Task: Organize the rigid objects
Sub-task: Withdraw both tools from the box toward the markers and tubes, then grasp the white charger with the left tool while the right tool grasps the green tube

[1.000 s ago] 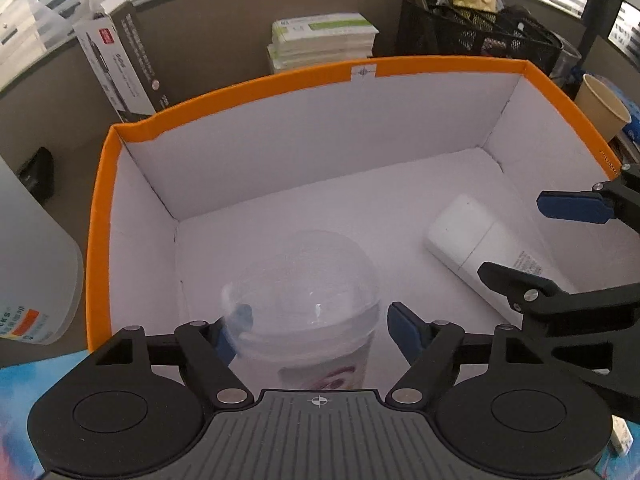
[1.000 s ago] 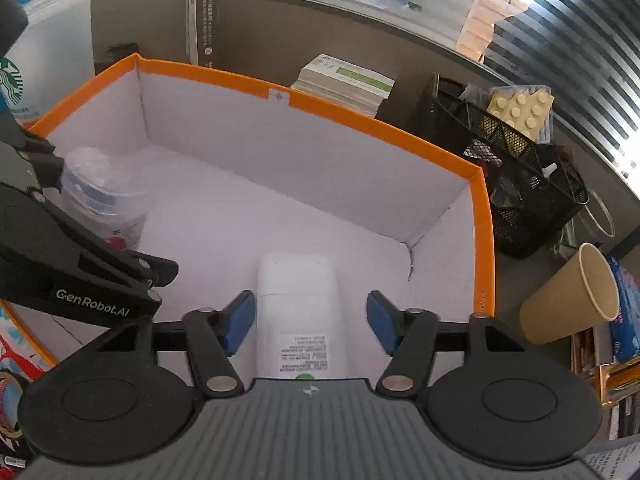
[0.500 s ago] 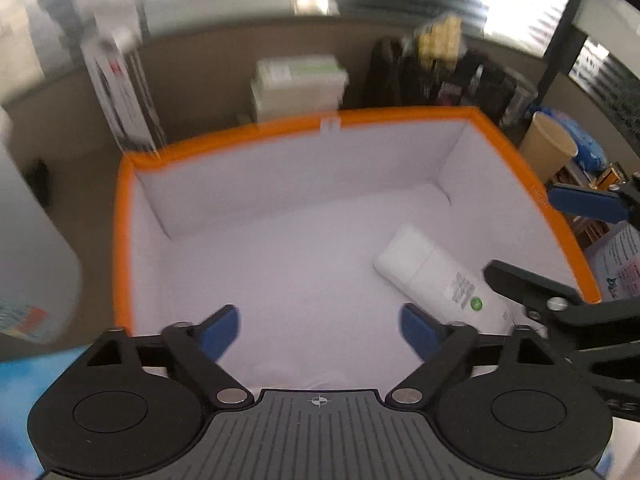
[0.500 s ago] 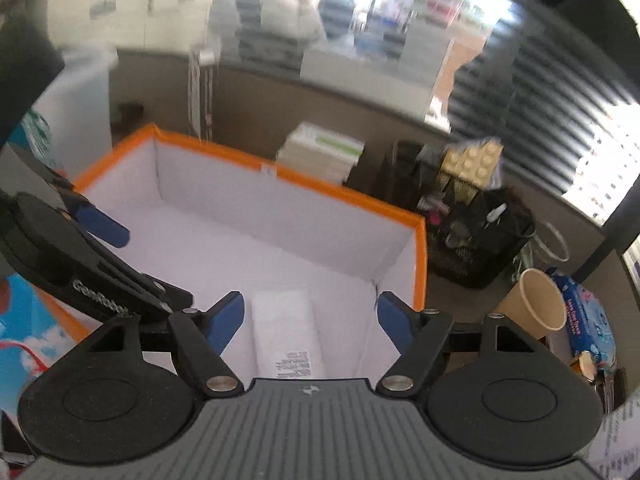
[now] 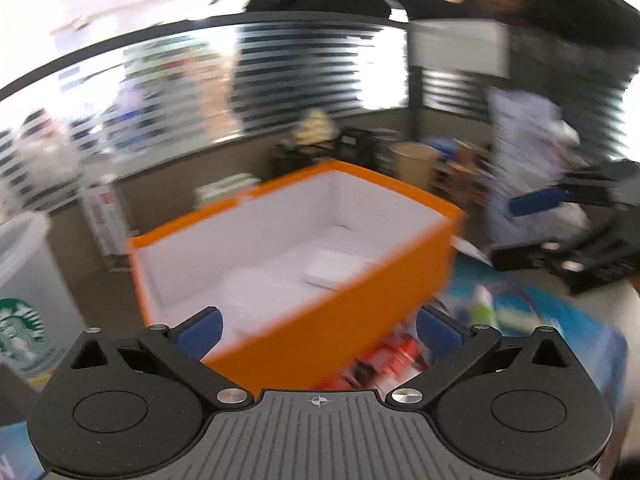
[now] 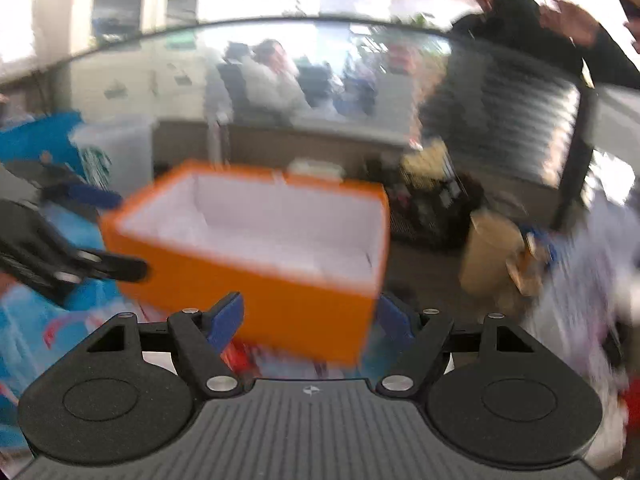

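Both views are motion-blurred. The left gripper [image 5: 318, 330] has its fingers spread wide apart with nothing between them; they have just been opening. The right gripper [image 6: 310, 318] also has its fingers apart and empty, after opening slightly. Both grippers sit on the near side of the orange box [image 5: 360, 300], outside it. A white bottle [image 5: 334, 270] lies on the box's white floor toward its right side. A Starbucks cup [image 5: 28, 292] stands left of the box on the desk.
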